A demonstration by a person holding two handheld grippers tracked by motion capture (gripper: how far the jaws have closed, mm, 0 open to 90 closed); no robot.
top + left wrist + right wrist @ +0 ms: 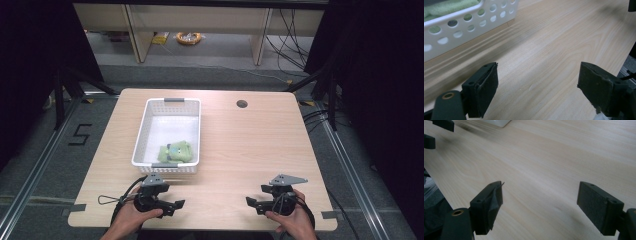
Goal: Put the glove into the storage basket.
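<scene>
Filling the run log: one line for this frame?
left gripper open, empty | right gripper open, empty | green toy in white basket

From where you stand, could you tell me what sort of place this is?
Probably a lab recording bay: a wooden table on a metal frame, loose cables on the grey floor, and a "5" floor marking.

The white basket (461, 27) is cut off by the frame's top and left edges — the green cloth (449, 7) inside it mostly hidden.

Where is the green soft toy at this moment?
In the high view, the green soft toy lies inside the white basket, at its near end, just beyond the left tongs.
</scene>
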